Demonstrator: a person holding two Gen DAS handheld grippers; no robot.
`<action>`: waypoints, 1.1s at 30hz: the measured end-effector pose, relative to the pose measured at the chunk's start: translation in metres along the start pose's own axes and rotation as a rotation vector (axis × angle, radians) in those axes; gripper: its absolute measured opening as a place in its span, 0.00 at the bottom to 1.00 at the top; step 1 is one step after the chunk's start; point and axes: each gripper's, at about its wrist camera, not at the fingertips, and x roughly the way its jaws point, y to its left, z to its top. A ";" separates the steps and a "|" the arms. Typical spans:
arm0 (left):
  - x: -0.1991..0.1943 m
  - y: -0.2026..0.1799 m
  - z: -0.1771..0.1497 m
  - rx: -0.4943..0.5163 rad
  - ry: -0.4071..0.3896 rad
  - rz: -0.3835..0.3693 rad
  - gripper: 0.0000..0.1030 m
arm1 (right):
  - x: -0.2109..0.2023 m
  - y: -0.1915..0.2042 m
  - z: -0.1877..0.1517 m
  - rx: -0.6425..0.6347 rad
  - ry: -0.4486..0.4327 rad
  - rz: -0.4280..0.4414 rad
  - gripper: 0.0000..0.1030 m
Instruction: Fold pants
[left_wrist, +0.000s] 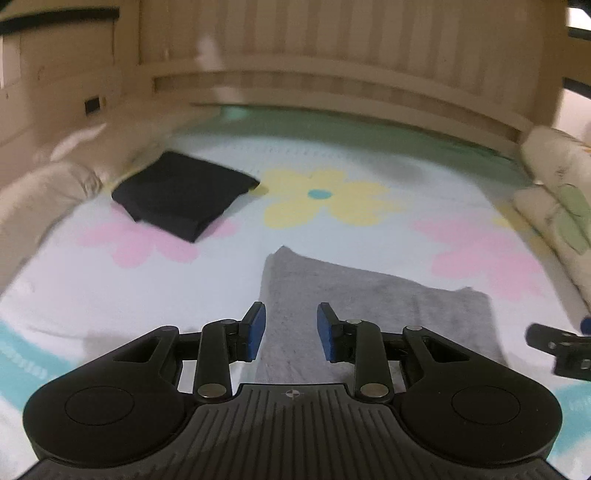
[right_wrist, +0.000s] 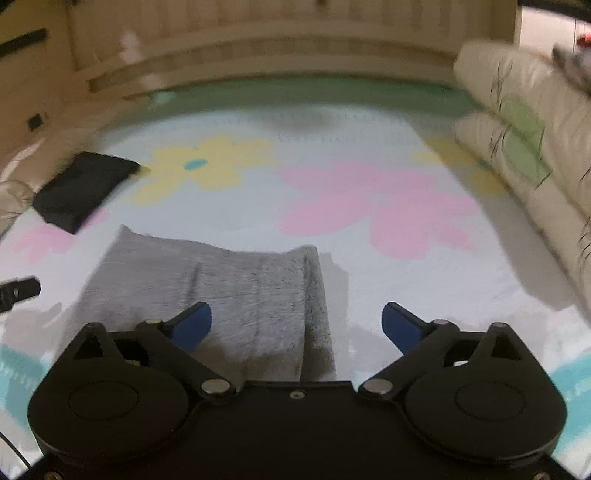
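On the flowered bed sheet (left_wrist: 332, 155) lie the folded grey pants (right_wrist: 207, 284) — left tool (left_wrist: 291, 328) part-open, right tool (right_wrist: 295, 325) wide, both empty — and a careless snag could undo the fold beside the black garment (left_wrist: 177, 192).

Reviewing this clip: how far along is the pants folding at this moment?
Done: the grey pants lie folded into a compact rectangle on the flowered bedsheet, and a black folded garment sits farther back on the left. In hand: nothing; the left gripper and right gripper are both open above the grey pants. Left: at most another fold or setting it aside.
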 end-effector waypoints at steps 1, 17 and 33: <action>-0.015 -0.003 -0.002 0.006 -0.003 0.000 0.29 | -0.005 0.005 0.007 -0.011 -0.025 -0.011 0.99; -0.073 -0.003 -0.069 -0.096 0.095 -0.083 0.30 | -0.093 0.026 -0.047 -0.070 0.026 0.054 0.99; -0.077 -0.025 -0.083 -0.005 0.088 0.092 0.30 | -0.090 0.023 -0.066 0.007 0.078 -0.002 0.99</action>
